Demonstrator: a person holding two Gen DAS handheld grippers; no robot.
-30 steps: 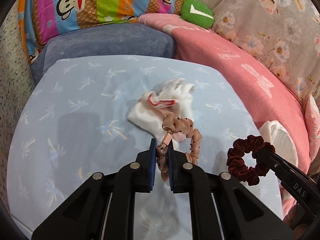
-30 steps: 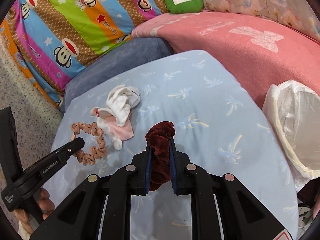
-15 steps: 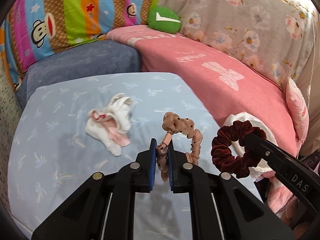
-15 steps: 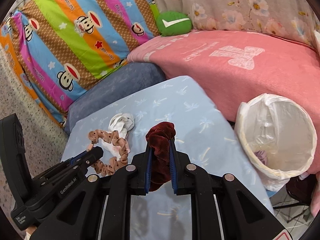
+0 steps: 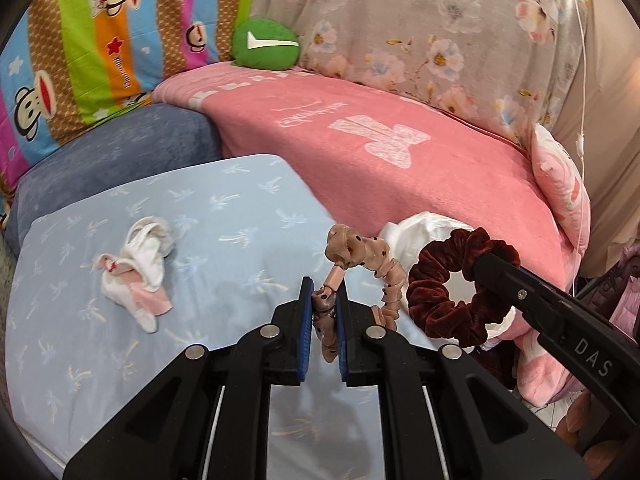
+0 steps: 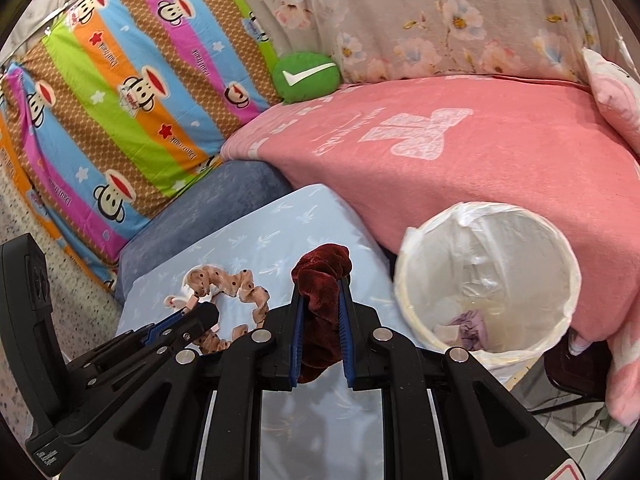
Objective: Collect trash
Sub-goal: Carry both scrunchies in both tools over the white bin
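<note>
Left gripper [image 5: 324, 312] is clenched on a tan spotted fabric scrunchie [image 5: 360, 252], lifted above the pale blue palm-print mattress [image 5: 224, 216] at lower centre of its view; a crumpled white and pink cloth [image 5: 138, 270] lies on the mattress at left. Right gripper [image 6: 320, 312] grasps a dark red velvet scrunchie [image 6: 320, 276] at lower centre of its own view. Right of it stands a round bin lined with a white plastic bag [image 6: 486, 280], beside the pink blanket [image 6: 460, 152], with a purplish scrap [image 6: 470, 326] in the bottom.
</note>
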